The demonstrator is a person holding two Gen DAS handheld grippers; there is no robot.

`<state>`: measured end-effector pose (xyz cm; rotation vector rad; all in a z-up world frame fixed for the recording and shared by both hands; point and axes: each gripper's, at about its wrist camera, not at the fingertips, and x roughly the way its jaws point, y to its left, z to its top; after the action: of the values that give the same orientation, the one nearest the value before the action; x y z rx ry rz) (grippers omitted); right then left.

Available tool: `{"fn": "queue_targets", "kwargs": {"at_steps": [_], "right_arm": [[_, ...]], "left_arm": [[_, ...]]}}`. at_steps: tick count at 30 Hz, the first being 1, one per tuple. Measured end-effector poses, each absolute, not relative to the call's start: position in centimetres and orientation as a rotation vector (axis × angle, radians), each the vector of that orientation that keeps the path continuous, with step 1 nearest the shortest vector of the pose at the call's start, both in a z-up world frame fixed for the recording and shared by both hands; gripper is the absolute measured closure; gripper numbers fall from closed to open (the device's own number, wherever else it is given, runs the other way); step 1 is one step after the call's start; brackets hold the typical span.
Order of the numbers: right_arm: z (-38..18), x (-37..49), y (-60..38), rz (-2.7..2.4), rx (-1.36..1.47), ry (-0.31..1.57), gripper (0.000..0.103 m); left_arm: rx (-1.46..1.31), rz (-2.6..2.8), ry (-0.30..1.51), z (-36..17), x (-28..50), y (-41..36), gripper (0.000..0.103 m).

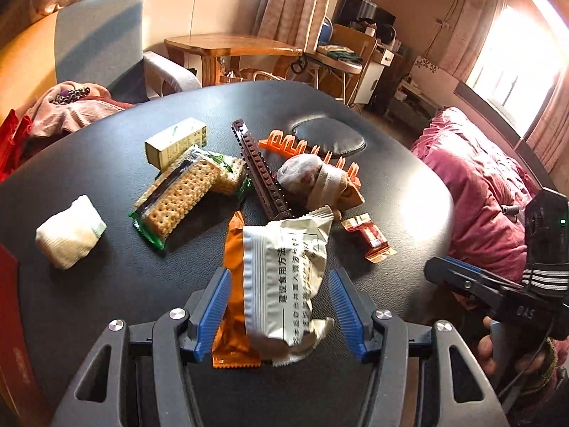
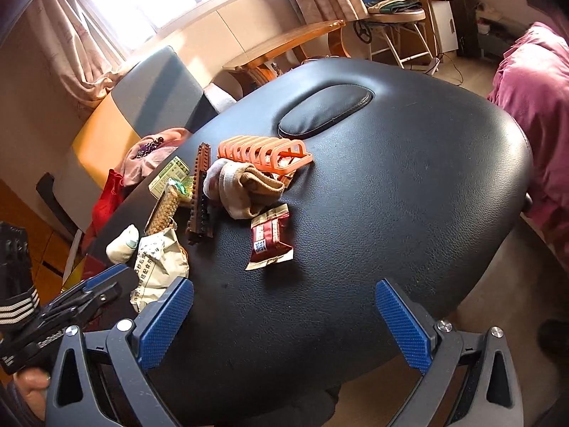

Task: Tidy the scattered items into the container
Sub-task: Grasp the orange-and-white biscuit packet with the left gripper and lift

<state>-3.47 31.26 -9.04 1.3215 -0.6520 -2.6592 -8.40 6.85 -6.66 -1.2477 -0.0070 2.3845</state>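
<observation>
On a black padded table (image 1: 106, 284), the left gripper (image 1: 279, 311) stands with its blue pads spread wide on either side of a white snack packet (image 1: 284, 277) printed with black characters, which lies over an orange wrapper (image 1: 233, 306); neither pad clearly touches the packet. Beyond it lie a cracker pack (image 1: 177, 199), a small cream box (image 1: 176, 142), a brown toothed strip (image 1: 263, 178), a bundled beige sock (image 1: 320, 181) resting against an orange plastic rack (image 1: 284, 142), a red sweet wrapper (image 1: 370, 236) and, well apart at the left, a white rolled cloth (image 1: 71, 231). The right gripper (image 2: 284, 323) hovers open and empty above bare table near the red sweet wrapper (image 2: 268, 243); a red box edge (image 1: 14, 320) shows at far left
</observation>
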Motion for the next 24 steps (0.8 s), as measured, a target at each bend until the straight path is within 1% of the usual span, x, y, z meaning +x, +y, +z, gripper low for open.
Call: {"fn": "queue_targets", "kwargs": {"at_steps": [4,7,8,11,15,19,20,24], "right_arm": [[-9.3,-4.0,31.1,-2.666,1.326,-0.630,0.000],[-9.8,-4.2,30.9,-2.664,1.343,-0.616,0.000],[-10.0,-4.3,30.8,-2.659,1.351,-0.616,0.000],[-10.3,-4.6,30.4,-2.650,1.368,-0.613,0.000],[-10.2,-4.9,29.9,-2.648,1.370,-0.598,0.000],[-9.6,-5.3,29.5,-2.657,1.355,-0.582,0.000],[-9.5,-5.4,29.4,-2.658,1.348,-0.582,0.000],[-9.0,-5.3,29.0,-2.658,1.338,-0.561,0.000]], "left_arm": [[-1.264,2.387,0.025,-7.6,-9.7,7.5,0.045],[-1.260,2.375,-0.006,-7.8,-10.3,7.3,0.045],[-1.253,2.375,-0.001,-7.8,-10.4,7.3,0.043],[-1.244,2.366,-0.009,-8.0,-10.6,7.0,0.041],[-1.220,2.379,-0.037,-7.0,-10.6,6.0,0.044],[-1.225,2.339,-0.022,-7.3,-10.7,6.5,0.042],[-1.230,2.324,-0.018,-7.5,-10.8,6.8,0.039],[-1.252,2.265,0.007,-8.3,-10.9,7.8,0.038]]}}
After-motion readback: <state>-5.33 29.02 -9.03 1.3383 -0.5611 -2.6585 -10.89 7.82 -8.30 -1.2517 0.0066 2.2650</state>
